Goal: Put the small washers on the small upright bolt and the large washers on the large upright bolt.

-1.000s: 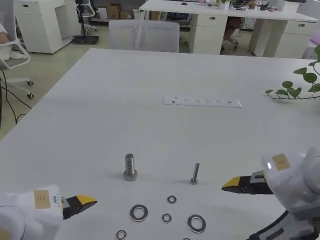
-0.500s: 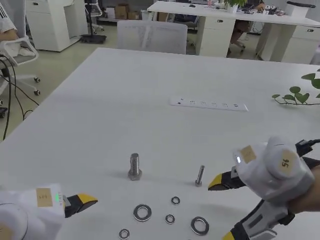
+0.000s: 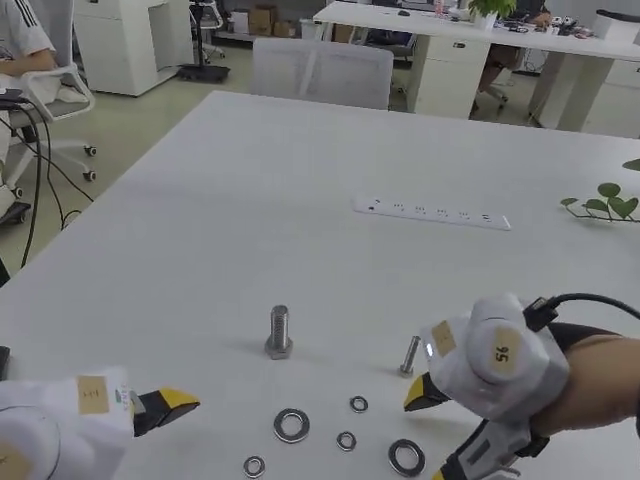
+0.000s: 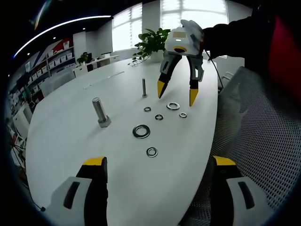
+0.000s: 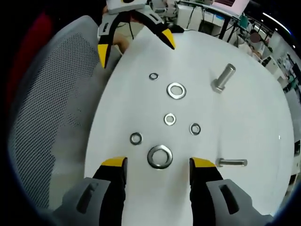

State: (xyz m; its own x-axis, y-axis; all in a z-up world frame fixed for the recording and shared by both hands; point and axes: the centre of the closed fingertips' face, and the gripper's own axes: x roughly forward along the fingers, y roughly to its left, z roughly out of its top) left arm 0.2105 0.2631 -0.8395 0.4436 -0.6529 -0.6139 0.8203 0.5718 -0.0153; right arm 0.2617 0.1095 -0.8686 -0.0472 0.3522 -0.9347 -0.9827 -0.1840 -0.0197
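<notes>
The large upright bolt [image 3: 279, 333] and the small upright bolt [image 3: 411, 355] stand on the white table [image 3: 300, 200], both bare. In front of them lie two large washers [image 3: 291, 425] [image 3: 407, 457] and several small washers [image 3: 359, 404]. My right gripper [image 5: 159, 162] is open, and its jaws stand either side of one large washer [image 5: 160, 157] without touching it. The other large washer [image 5: 176, 91] lies farther out, towards the left gripper. My left gripper [image 4: 159, 162] is open and empty near the table's front edge, short of a small washer [image 4: 151, 151].
A white power strip [image 3: 431, 212] lies across the middle of the table. Plant leaves [image 3: 610, 200] reach in at the right edge. An office chair [image 3: 320, 72] stands at the far side, with desks behind it.
My right gripper has swung left and down from beside the small bolt and now hangs over the right-hand large washer. The left gripper has hardly moved. The camera has shifted.
</notes>
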